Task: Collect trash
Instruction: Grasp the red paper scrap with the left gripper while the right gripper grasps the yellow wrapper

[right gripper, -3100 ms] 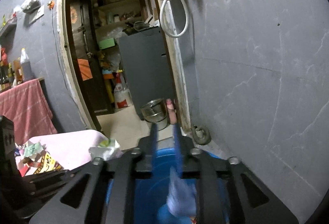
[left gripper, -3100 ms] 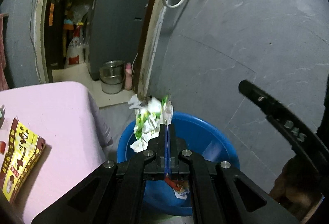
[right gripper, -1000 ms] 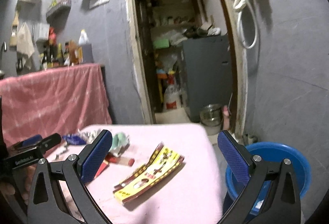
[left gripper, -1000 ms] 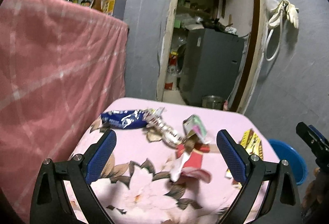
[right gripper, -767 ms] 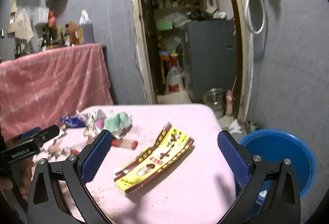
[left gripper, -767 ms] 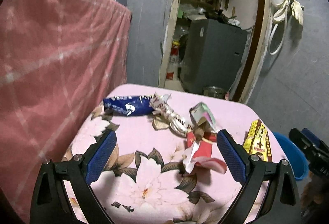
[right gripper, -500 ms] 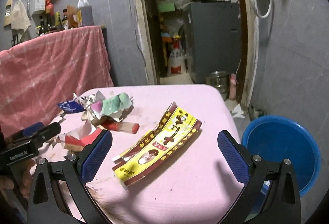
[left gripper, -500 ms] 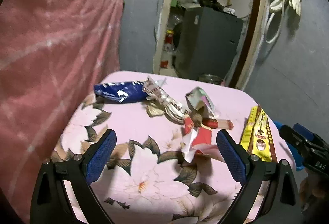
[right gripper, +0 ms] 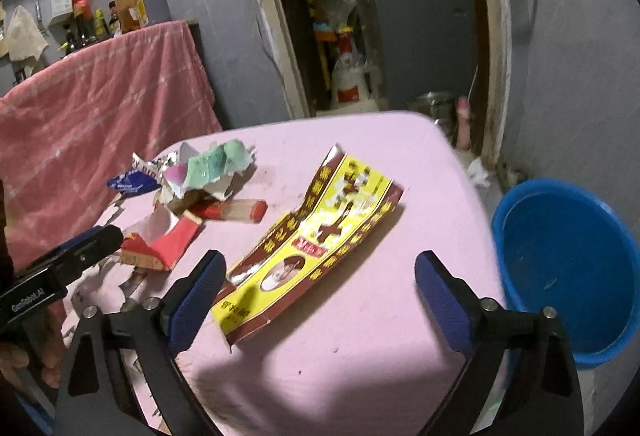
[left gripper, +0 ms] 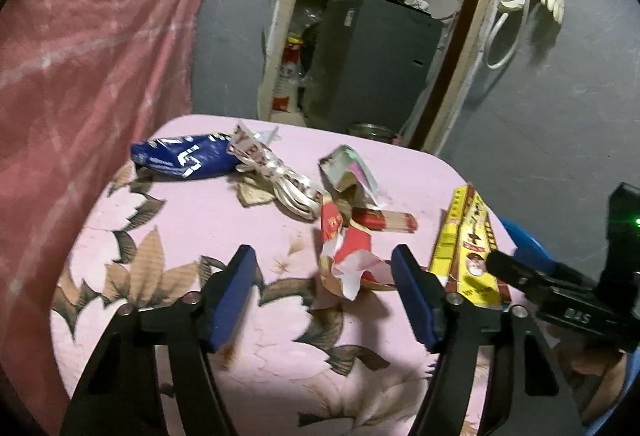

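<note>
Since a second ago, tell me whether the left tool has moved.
Yes. The left tool has come down toward the pink table, its jaws closing around the red wrapper without pressing it yet.

Home back room; bottles (right gripper: 86,22) on shelf; cluttered pantry doorway (left gripper: 360,16); cloth-covered table (right gripper: 400,164)
</note>
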